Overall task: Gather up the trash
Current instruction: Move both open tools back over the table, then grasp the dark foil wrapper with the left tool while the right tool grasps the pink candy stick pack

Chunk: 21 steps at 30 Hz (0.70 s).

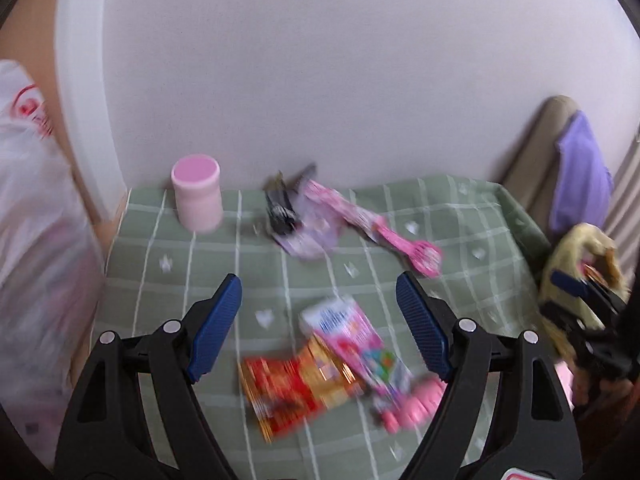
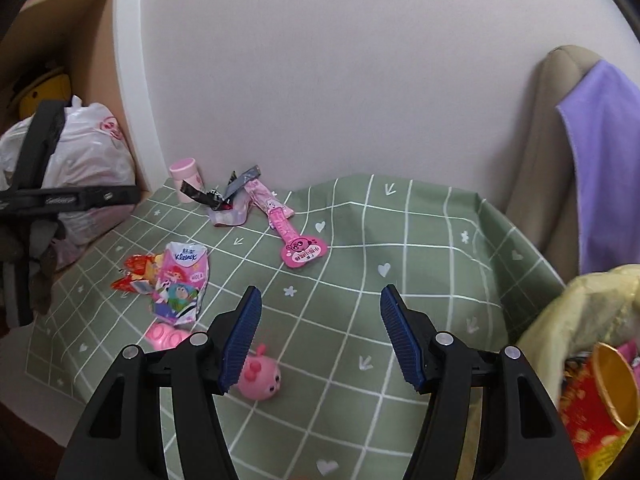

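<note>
Trash lies on a green checked tablecloth (image 2: 420, 240). A pink Kleenex pack (image 2: 182, 284) overlaps a red-orange snack wrapper (image 2: 134, 276); both show in the left wrist view, the pack (image 1: 352, 336) and the wrapper (image 1: 292, 388). A long pink wrapper (image 2: 288, 236) (image 1: 384, 232) and dark crumpled wrappers (image 2: 224, 196) (image 1: 282, 210) lie near the wall. My left gripper (image 1: 320, 324) is open, hovering above the pack and wrapper. My right gripper (image 2: 320, 336) is open and empty above bare cloth.
A pink cup (image 2: 185, 178) (image 1: 198, 194) stands by the wall. A pink pig toy (image 2: 260, 378) sits beside my right gripper's left finger. A yellow bag (image 2: 592, 360) holding trash is at the right. A white plastic bag (image 2: 84, 160) is at the left. A chair (image 2: 560, 140) bears purple cloth.
</note>
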Tool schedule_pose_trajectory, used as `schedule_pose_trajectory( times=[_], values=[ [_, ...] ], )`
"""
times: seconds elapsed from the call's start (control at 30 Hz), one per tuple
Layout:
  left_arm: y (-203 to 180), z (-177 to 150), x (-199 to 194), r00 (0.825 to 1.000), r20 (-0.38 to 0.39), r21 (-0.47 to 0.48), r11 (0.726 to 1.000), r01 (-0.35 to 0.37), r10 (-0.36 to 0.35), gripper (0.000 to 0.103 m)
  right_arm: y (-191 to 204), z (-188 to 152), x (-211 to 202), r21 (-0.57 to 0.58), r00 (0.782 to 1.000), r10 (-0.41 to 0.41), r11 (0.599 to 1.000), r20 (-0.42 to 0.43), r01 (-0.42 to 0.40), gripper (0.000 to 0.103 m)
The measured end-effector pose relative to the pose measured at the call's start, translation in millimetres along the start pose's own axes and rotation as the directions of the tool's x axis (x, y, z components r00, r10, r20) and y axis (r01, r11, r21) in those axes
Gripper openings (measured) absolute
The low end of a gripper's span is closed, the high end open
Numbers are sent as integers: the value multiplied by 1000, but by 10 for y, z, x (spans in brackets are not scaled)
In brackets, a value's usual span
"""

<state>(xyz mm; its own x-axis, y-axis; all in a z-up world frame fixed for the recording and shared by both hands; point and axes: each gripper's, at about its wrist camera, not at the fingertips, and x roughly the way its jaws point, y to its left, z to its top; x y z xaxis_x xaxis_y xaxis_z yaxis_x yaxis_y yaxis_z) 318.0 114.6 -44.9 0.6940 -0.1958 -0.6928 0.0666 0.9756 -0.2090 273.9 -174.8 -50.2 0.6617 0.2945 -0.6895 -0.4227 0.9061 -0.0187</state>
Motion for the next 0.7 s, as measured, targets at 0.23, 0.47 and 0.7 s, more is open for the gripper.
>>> schedule_pose_trajectory(
  times=[0.23,0.47,0.7],
  values=[
    [161,378,943,995,-87,13,998,-54,55,70,-15,111,374,-6,995,-13,1000,-98,12,59],
    [363,437,1401,981,-196,-91,996,-9,-9,23,94,455,772,-55,995,-19,998,-102,13,59],
    [479,60,856,981,-187,-182,983,14,-49,20,365,795,1383,-125,987,61,989,-149,-80,58]
  ],
)
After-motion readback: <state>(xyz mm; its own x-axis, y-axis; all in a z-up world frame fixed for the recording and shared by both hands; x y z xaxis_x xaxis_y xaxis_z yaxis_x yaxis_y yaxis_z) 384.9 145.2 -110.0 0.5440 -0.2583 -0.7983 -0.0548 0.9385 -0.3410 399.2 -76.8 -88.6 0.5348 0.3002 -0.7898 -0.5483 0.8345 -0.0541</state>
